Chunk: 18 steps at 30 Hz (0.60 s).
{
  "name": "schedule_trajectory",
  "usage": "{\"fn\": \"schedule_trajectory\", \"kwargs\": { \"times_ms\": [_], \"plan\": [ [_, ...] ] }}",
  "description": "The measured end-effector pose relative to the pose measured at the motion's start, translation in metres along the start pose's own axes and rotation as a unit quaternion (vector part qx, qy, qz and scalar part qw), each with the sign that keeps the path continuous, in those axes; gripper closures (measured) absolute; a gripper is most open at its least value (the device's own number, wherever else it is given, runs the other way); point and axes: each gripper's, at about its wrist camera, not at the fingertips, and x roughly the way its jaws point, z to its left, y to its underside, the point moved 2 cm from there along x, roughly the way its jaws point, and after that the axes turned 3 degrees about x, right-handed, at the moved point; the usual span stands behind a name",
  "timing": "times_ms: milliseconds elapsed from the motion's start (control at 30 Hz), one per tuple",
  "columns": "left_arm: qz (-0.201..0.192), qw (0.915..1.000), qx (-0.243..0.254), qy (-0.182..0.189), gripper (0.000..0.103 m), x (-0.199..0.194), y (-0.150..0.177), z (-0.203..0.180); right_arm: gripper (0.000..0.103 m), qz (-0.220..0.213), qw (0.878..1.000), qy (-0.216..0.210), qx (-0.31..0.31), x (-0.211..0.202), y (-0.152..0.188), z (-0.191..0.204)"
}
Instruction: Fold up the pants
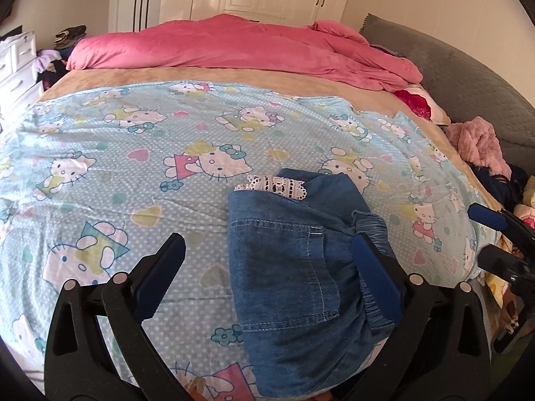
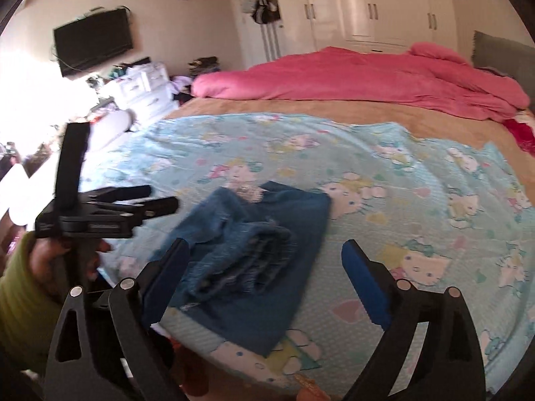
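The blue denim pants [image 1: 294,280] lie folded into a compact bundle on the Hello Kitty sheet [image 1: 133,153] near the bed's front edge, a white lace trim at their far end. My left gripper [image 1: 267,250] is open above them, its right finger over the elastic waistband, holding nothing. In the right wrist view the pants [image 2: 254,254] lie between and just beyond my right gripper's [image 2: 267,257] open, empty fingers. The left gripper [image 2: 117,210] shows there at the left, held by a hand. The right gripper [image 1: 501,234] shows at the right edge of the left wrist view.
A pink duvet [image 1: 240,50] is bunched along the far side of the bed. A pink fluffy garment and dark clothes [image 1: 481,147] lie at the right by the grey headboard [image 1: 468,77]. White drawers [image 2: 143,87], a wall TV [image 2: 93,40] and wardrobes [image 2: 361,3] stand beyond.
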Motion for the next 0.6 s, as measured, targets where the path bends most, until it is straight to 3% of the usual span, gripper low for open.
{"fn": "schedule_trajectory", "kwargs": {
  "times_ms": [233, 600],
  "plan": [
    [0.011, 0.9998, -0.006, -0.015, 0.01, 0.008, 0.003, 0.007, 0.011, 0.025, 0.998, 0.054, 0.004, 0.028, 0.008, -0.013],
    [0.035, 0.999, -0.008, -0.028, 0.01, 0.025, 0.011, 0.01, 0.011, 0.064, 0.997, 0.044, 0.025, 0.06, 0.015, -0.022]
  ]
}}
